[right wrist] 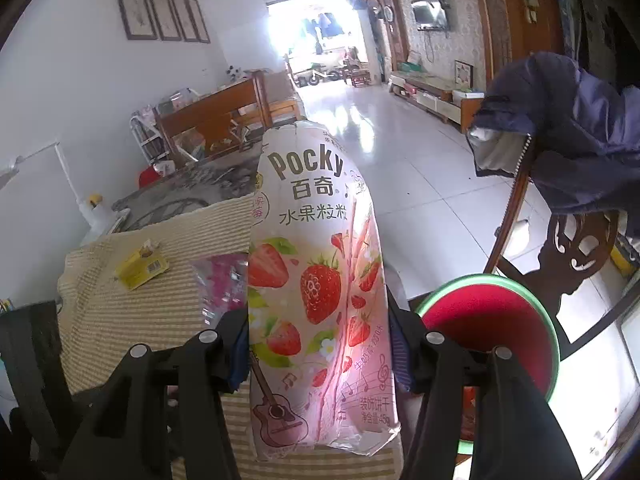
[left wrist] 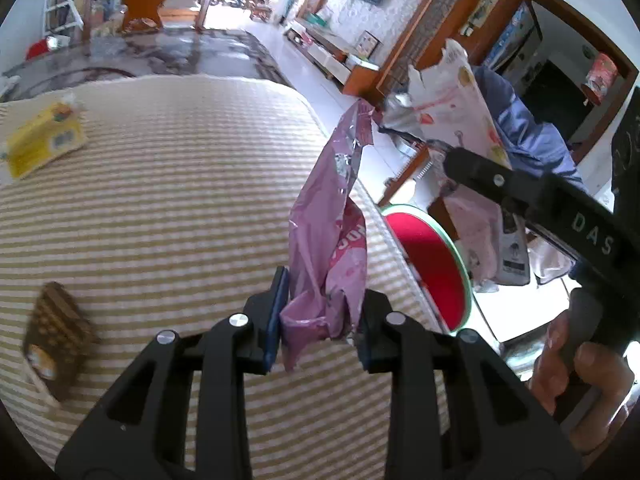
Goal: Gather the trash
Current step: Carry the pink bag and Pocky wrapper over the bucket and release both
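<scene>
My left gripper (left wrist: 320,320) is shut on a crumpled pink foil wrapper (left wrist: 332,224) and holds it above the striped tablecloth (left wrist: 180,200) near the table's right edge. My right gripper (right wrist: 320,344) is shut on a pink Pocky strawberry packet (right wrist: 320,264), held upright; the packet also shows in the left wrist view (left wrist: 456,96), right of the pink wrapper. A red bin with a green rim (right wrist: 492,320) stands on the floor beside the table, just right of both grippers; it also shows in the left wrist view (left wrist: 432,256).
A yellow tissue pack (left wrist: 44,140) lies at the far left of the table and a brown snack wrapper (left wrist: 56,340) at the near left. A wooden chair (right wrist: 560,256) draped with a blue jacket (right wrist: 568,128) stands behind the bin. White tiled floor stretches beyond.
</scene>
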The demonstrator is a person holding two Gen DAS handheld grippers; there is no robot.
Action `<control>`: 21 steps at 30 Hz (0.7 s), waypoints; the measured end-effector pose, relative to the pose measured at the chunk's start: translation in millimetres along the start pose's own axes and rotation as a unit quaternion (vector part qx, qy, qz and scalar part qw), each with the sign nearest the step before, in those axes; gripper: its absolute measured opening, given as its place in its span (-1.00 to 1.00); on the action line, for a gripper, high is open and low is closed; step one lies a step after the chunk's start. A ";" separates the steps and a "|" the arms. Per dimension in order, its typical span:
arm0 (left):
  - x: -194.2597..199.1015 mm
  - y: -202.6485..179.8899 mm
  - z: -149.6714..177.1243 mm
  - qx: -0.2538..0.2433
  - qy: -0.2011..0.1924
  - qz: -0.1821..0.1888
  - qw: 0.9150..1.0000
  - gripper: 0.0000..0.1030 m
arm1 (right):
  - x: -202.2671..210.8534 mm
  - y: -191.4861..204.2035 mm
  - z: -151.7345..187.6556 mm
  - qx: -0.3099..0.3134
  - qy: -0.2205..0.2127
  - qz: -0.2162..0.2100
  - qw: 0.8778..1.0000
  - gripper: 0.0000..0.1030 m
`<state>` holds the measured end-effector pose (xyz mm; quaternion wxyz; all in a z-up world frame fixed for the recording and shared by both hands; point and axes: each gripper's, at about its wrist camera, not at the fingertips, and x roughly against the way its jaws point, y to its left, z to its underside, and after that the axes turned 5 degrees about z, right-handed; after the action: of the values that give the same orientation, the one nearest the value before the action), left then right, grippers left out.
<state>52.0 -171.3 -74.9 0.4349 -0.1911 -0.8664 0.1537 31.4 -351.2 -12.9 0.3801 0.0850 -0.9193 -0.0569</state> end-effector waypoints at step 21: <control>-96.1 -99.2 -28.3 -0.038 0.081 0.092 0.992 0.24 | 1.6 -127.2 -3.6 -0.209 0.014 0.113 0.971 0.48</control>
<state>108.1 -300.4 -82.5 0.4804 -0.2978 -0.8123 0.1438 47.3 -476.2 -30.7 0.4064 -0.1004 -0.8852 -0.2030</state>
